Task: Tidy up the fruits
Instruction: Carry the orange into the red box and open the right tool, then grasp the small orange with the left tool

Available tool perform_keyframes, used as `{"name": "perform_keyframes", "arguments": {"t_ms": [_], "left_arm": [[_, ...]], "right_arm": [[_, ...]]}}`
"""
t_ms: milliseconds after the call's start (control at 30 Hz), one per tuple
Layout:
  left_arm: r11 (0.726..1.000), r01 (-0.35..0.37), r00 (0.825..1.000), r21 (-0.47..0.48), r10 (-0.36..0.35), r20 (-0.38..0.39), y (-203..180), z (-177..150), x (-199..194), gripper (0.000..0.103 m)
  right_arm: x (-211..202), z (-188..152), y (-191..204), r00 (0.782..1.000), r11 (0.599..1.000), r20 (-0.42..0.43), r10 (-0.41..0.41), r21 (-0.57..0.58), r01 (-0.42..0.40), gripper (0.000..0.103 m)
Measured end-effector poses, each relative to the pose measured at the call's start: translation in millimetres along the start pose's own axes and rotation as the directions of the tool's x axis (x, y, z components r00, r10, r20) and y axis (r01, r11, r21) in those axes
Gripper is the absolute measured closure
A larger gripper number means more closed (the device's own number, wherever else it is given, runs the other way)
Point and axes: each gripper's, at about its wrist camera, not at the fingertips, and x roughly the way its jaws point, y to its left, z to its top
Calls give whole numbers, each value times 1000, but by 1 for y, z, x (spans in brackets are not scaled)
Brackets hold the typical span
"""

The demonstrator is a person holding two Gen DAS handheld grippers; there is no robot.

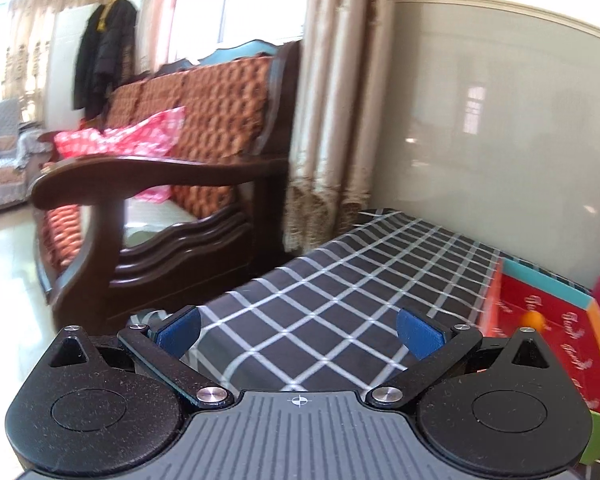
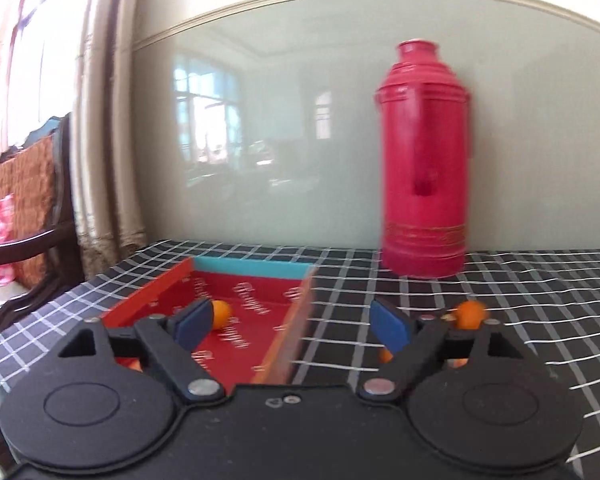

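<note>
Both grippers hang spread and empty over the checked counter (image 2: 500, 280). One orange (image 2: 221, 312) lies in the red tray (image 2: 260, 308); another orange (image 2: 470, 314) sits outside, right of the right gripper (image 2: 294, 322). The left gripper (image 1: 298, 334) is beside the tray.

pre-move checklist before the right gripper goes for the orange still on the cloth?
1. Right gripper jaws open, empty: ok.
2. Left gripper jaws open, empty, over the checked cloth: ok.
3. Loose orange on the cloth outside the red tray: ok, though partly hidden by the gripper.
4. Tray has room, one orange inside: ok.
5. Red thermos upright, behind the loose orange: ok.
6. Orange count: cannot tell.
</note>
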Motion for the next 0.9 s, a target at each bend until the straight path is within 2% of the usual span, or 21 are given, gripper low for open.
{"name": "perform_keyframes", "arguments": {"t_ms": [133,233,367,433,500,567,633,733,867,900], "left_arm": [[992,105,994,67,-106,20,-42,-5,-14,0],[974,191,980,124,-196,30,-78,-9,-24,0],[932,306,948,194,-318,32,-123,-17,-37,0],[903,369,923,222,-384,28,-144,-21,-43,0],[868,428,896,254,-443,5,-168,-26,-49,0],[834,471,874,287,-485,-25,-191,-32,-53,0],[805,498,859,323,-510,-51,-214,-37,-57,0],[776,532,840,338,-533,-98,-246,-43,-57,0],[756,555,827,347,-546,-134,-281,-48,-51,0],[754,552,829,357,-543,-135,-289,-50,-49,0]], "right_arm": [[-6,0,-37,989,989,7,-148,24,147,12],[-10,-1,-68,959,957,-6,-285,55,285,8],[-18,-8,-108,885,880,-25,-465,92,466,7],[-21,-11,-124,834,829,-37,-550,95,551,6],[-27,-14,-139,791,786,-41,-610,93,611,6],[-35,-17,-150,764,759,-32,-644,100,644,6],[-39,-18,-160,762,756,-34,-647,107,646,6],[-46,-22,-166,745,740,-27,-667,93,666,6],[-50,-23,-174,744,739,-37,-667,93,667,6],[-51,-24,-176,746,740,-43,-665,97,665,6]]}}
